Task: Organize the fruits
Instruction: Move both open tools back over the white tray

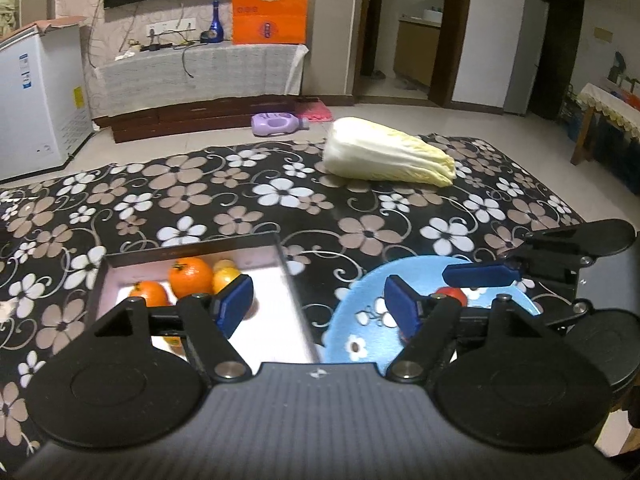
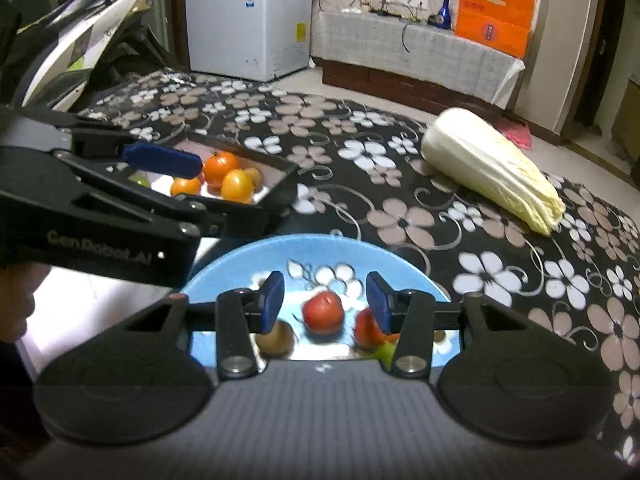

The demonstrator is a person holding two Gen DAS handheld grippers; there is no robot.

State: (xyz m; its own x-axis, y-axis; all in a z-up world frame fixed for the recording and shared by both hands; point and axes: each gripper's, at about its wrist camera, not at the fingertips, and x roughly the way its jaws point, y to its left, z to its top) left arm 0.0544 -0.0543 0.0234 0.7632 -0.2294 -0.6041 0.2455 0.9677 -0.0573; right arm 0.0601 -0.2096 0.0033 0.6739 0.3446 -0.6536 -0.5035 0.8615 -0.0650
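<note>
A dark rectangular tray (image 1: 192, 251) holds oranges (image 1: 190, 277) and a yellow fruit (image 1: 225, 278); it also shows in the right wrist view (image 2: 280, 190). A blue flowered plate (image 2: 280, 252) holds a red fruit (image 2: 323, 312), a second red one (image 2: 366, 330), a brown one (image 2: 276, 339) and something green. My left gripper (image 1: 320, 304) is open and empty, hovering between tray and plate (image 1: 360, 320). My right gripper (image 2: 325, 300) is open and empty, just above the plate with the red fruit between its fingers.
A napa cabbage (image 1: 386, 156) lies on the flowered cloth (image 1: 280, 200) beyond the plate. A purple bottle (image 1: 278, 124) lies on the floor. A white freezer (image 2: 248, 16) and a scooter (image 2: 80, 48) stand to the left.
</note>
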